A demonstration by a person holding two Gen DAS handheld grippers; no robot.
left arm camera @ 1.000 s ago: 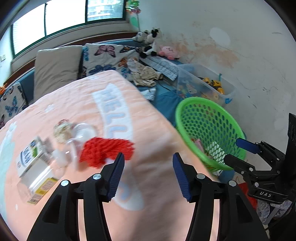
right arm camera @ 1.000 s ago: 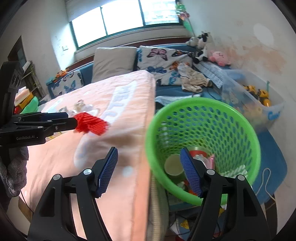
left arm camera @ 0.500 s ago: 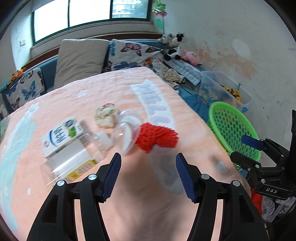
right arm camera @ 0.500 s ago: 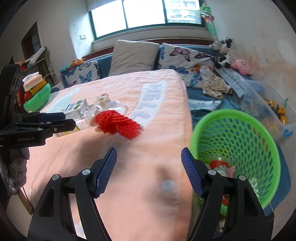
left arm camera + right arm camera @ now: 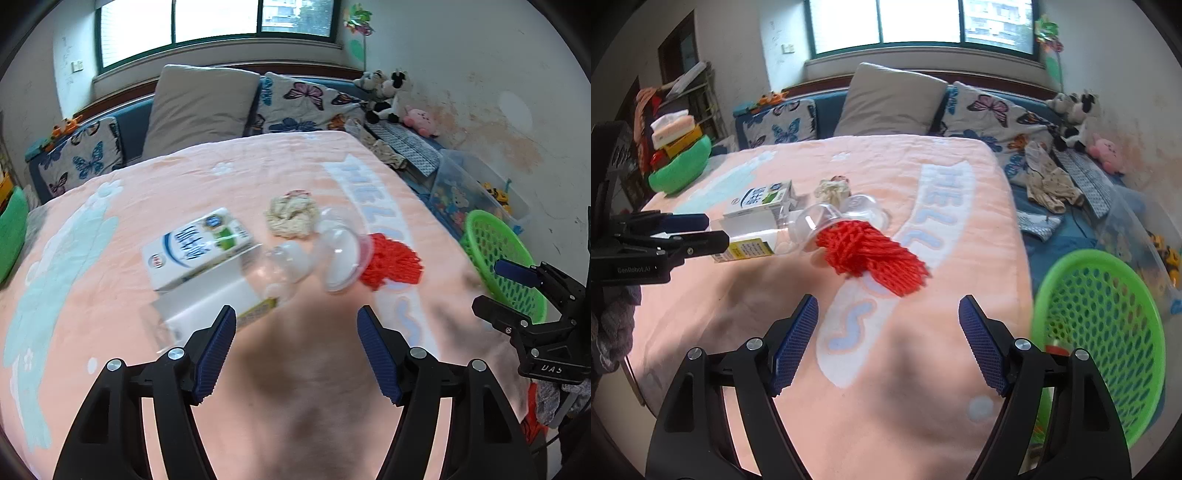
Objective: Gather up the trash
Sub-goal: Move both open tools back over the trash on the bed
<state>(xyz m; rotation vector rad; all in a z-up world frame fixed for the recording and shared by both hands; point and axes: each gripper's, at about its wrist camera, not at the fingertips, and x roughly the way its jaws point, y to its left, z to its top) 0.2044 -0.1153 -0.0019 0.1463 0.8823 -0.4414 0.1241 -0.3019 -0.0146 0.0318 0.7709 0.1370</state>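
Trash lies in a cluster on the peach blanket [image 5: 303, 387]: a white milk carton [image 5: 197, 249], a clear box with a yellow label [image 5: 218, 306], clear plastic cups [image 5: 340, 254], a beige crumpled wad [image 5: 291, 216] and a red foam net [image 5: 391, 262] [image 5: 871, 254]. My left gripper [image 5: 295, 332] hovers just short of the clear box, jaws opening, nothing between them. My right gripper [image 5: 888, 325] hangs over the blanket just short of the red net, jaws also opening and empty. A green mesh basket [image 5: 1100, 325] [image 5: 498, 258] stands beside the bed on the right.
Pillows [image 5: 199, 103] and butterfly cushions line the bed's far end under the window. Plush toys [image 5: 388, 96], clothes and a clear toy bin [image 5: 476, 192] lie along the right wall. A green bowl with stacked items [image 5: 679, 162] sits at the left.
Both views have swung left, away from the basket and onto the trash on the blanket. Both pairs of jaws now stand wider apart.
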